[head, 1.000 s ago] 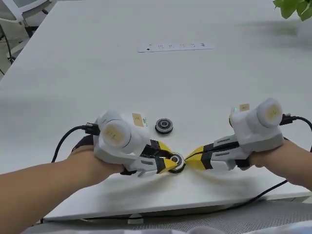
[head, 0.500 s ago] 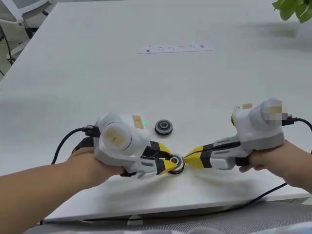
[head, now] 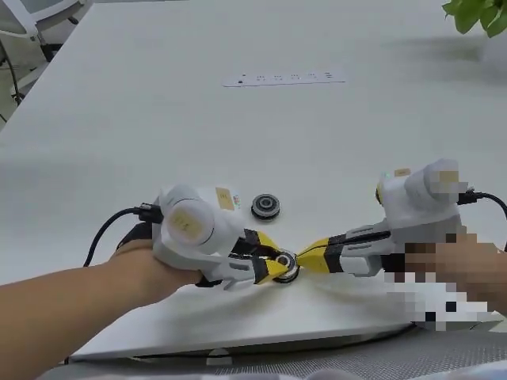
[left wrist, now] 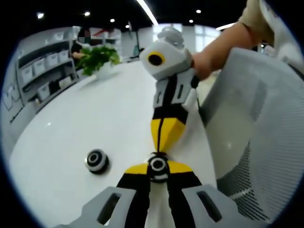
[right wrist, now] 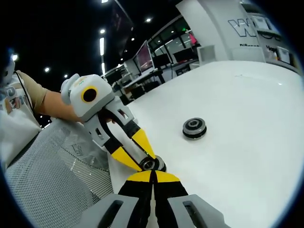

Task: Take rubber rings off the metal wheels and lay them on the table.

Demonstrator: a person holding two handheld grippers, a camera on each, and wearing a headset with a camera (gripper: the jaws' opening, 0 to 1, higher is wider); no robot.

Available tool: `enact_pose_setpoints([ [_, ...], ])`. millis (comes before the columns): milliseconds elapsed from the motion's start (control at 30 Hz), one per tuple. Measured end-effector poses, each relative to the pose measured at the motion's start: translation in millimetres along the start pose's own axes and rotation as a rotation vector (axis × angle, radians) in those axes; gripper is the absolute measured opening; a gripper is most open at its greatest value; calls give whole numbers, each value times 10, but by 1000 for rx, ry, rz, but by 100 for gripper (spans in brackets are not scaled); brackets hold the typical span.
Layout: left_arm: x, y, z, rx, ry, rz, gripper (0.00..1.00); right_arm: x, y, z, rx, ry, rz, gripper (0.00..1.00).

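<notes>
A small metal wheel [head: 287, 264] with a black rubber ring sits just above the table's front edge, and my left gripper [head: 279, 266] is shut on it. Its yellow tips clamp the wheel [left wrist: 158, 167] from both sides. My right gripper [head: 306, 257] comes in from the right with its jaws shut, tips pinching at the rim of that wheel [right wrist: 153, 164] where the rubber ring runs. How much of the ring they hold is hidden. A second wheel [head: 266, 206] lies flat on the table behind, also seen as a wheel [left wrist: 97, 160] and a wheel [right wrist: 194, 128].
A white power strip [head: 285, 77] lies far back on the white table [head: 158, 142]. A green plant [head: 475, 12] stands at the back right corner. Black cables trail off the front edge. A grey mesh chair back [left wrist: 256, 133] stands close behind the grippers.
Hardly anything differs. The right gripper's body has shifted slightly right and tilted, while both sets of tips stay at the held wheel.
</notes>
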State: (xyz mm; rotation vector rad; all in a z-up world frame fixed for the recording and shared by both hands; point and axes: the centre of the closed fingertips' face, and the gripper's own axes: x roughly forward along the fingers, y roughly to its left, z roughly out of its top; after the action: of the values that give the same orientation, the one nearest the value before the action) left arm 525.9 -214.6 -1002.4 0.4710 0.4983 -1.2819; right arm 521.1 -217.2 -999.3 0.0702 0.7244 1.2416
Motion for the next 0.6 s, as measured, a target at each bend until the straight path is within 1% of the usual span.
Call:
enact_pose_setpoints([
  [600, 1, 0, 5, -6, -2, 2, 13, 24, 32, 40, 15, -17, 30, 0],
])
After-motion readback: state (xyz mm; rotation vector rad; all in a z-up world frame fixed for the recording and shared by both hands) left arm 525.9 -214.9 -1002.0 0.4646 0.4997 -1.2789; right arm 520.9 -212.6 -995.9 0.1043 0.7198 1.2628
